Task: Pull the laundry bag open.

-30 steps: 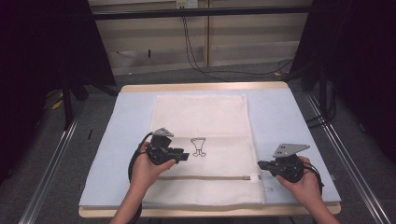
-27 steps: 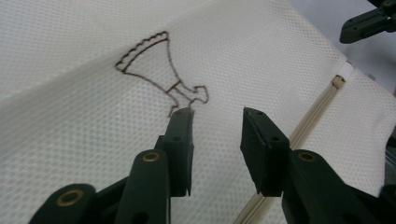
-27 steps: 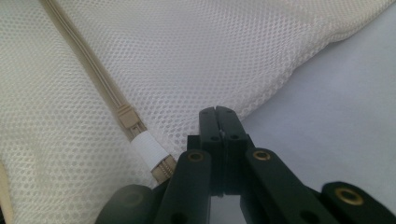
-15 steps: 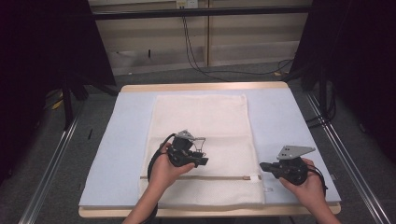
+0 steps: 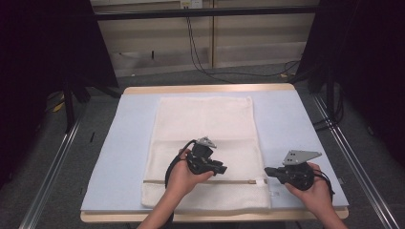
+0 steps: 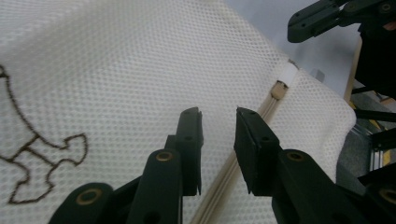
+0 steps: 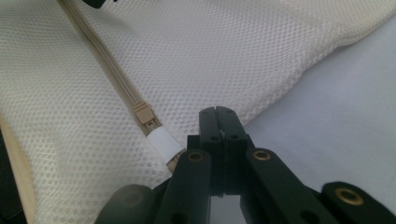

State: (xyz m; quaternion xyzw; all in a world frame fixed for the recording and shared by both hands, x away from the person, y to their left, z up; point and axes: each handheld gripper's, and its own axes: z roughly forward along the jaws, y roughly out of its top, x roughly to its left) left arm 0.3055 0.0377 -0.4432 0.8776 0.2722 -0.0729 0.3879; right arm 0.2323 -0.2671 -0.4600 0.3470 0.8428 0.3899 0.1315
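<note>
Left gripper (image 5: 220,168) moved rightward over the mesh bag (image 5: 205,124), fingers closing, nothing between them

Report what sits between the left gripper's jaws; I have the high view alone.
Observer: In the left gripper view, the left gripper has its jaws apart, and they have just been closing. The zipper runs under the gap, with nothing pinched.
Operator: Now give me the slider's place.
Observer: The tan slider sits at the zipper's end, against a white tab, close to the tips of the right gripper.
Operator: State the right jaws.
Observer: Shut together at the edge of the mesh bag. I cannot tell whether they pinch any mesh.
</note>
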